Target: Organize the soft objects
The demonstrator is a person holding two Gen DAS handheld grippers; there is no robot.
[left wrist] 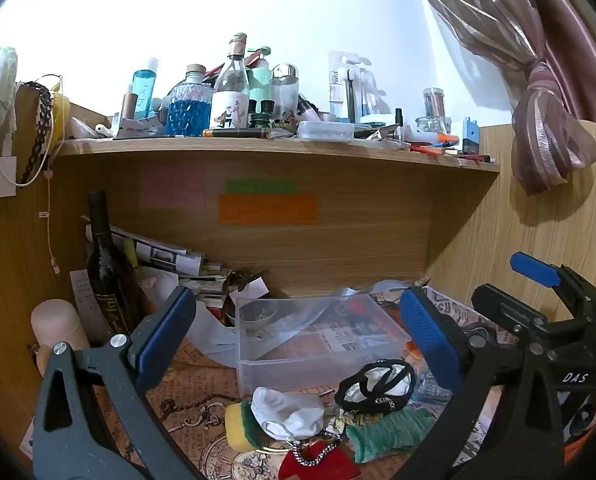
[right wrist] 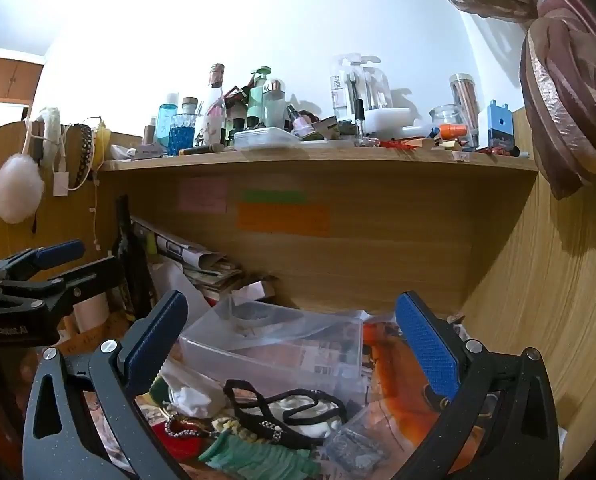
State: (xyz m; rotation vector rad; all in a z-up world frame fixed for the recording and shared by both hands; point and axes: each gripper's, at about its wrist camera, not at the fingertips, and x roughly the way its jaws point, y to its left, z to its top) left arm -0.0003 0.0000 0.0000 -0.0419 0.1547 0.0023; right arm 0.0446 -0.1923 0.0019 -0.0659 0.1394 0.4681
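A heap of soft things lies on the desk in front of a clear plastic bin (left wrist: 377,354): a white cloth (left wrist: 288,410), a yellow-green sponge (left wrist: 240,426), a green knit piece (left wrist: 391,432), a black-and-white strappy garment (left wrist: 375,386) and a red cloth (left wrist: 317,462). My left gripper (left wrist: 298,334) is open and empty, above the heap. My right gripper (right wrist: 294,340) is open and empty, above the same heap; the bin (right wrist: 266,350), garment (right wrist: 294,412) and green piece (right wrist: 258,458) show there. The right gripper also shows at right in the left wrist view (left wrist: 537,320).
A dark wine bottle (left wrist: 106,272) and a paper pile (left wrist: 178,268) stand at back left. A beige cylinder (left wrist: 58,324) is at left. The upper shelf (left wrist: 278,146) carries many bottles. A curtain (left wrist: 549,136) hangs at right. A wooden wall (right wrist: 537,300) closes the right side.
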